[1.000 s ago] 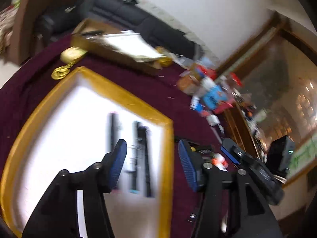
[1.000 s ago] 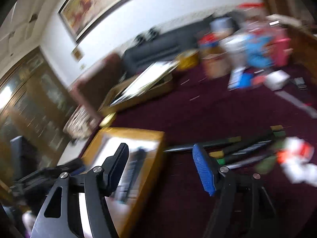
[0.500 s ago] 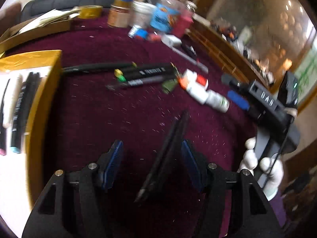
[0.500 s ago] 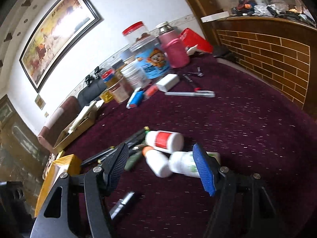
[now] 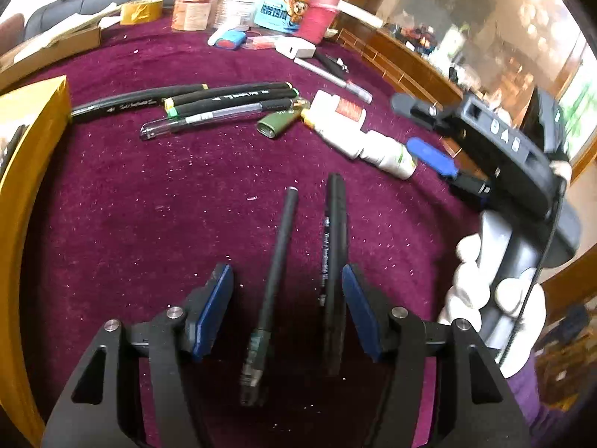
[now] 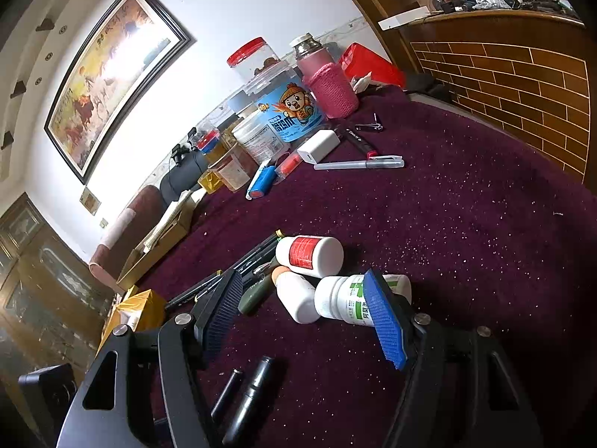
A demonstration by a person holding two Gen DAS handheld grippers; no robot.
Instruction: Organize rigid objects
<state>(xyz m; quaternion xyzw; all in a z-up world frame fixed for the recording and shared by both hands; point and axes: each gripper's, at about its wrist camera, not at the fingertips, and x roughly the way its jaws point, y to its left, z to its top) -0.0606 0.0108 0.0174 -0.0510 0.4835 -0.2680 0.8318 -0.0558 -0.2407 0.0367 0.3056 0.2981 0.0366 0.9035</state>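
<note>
1. Straddling two pens at once, your left gripper (image 5: 287,310) stands apart and clamps nothing: a thin black pen (image 5: 278,261) lies between its pads, and a thicker black marker (image 5: 335,246) lies just inside the right pad.
2. Closing now would likely pinch both; smooth round barrels may roll or twist on the plush maroon surface (image 5: 149,205).
3. Your right gripper (image 6: 302,317) also stands apart, with white plastic pill bottles (image 6: 335,298) just ahead of it.
</note>
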